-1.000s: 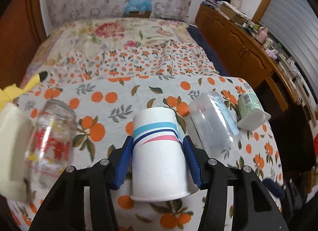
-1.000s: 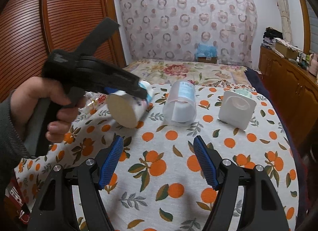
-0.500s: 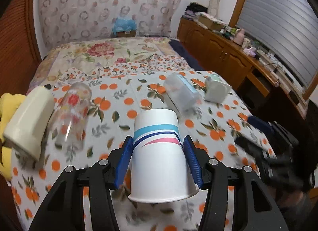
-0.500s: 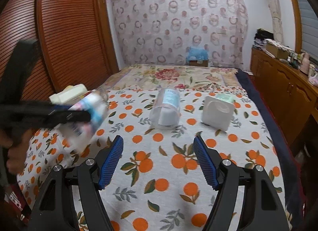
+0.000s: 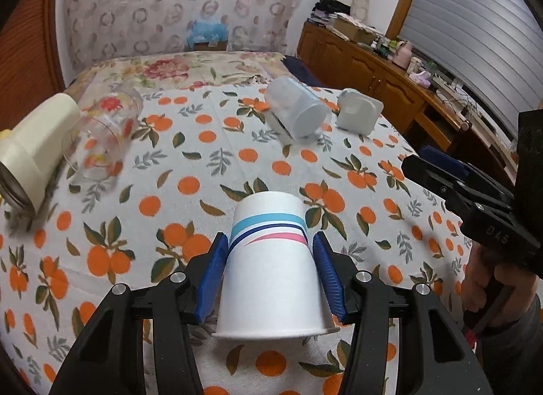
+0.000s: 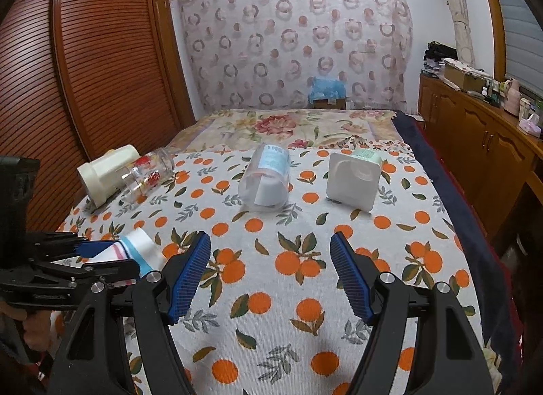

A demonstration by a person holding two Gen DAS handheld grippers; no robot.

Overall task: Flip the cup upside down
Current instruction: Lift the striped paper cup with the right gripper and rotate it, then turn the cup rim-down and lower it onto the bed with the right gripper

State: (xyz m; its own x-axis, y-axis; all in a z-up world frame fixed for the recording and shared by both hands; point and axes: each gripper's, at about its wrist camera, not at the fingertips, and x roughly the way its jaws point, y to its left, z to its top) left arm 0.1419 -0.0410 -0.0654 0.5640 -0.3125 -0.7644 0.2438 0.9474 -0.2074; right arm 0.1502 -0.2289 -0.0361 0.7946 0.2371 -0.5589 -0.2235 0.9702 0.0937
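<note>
The left claw (image 5: 269, 266) is clamped on the paper cup (image 5: 271, 269), its blue pads (image 5: 212, 281) pressed to either side of the white wall just below the blue and pink stripes; the cup is upside down, wide rim lowest and closed base on top, sitting at or just above the orange-print cloth (image 5: 190, 164), though contact with it cannot be made out. From the right wrist view the same cup (image 6: 139, 247) shows at the far left, caught in that claw (image 6: 101, 255). The right claw (image 6: 271, 276) stands wide apart with nothing between its fingers, hovering over a bare stretch of cloth (image 6: 305, 293). Left to right on the surface lie a cream flask (image 6: 105, 172) on its side, a clear glass with red flowers (image 6: 149, 174) just beside it, a translucent plastic cup (image 6: 266, 179) on its side near the middle, and a white square container (image 6: 353, 181) tipped over. Behind the surface is a bed with a floral quilt (image 6: 288, 128), a slatted wooden wardrobe (image 6: 85, 72) on the left, a ring-patterned curtain (image 6: 298, 38) at the back and a low wooden cabinet (image 6: 482, 143) on the right. Compared with one second ago, the cup has come down lower and nearer the front edge, and the right claw has entered the left wrist view at the right (image 5: 441, 171)
</note>
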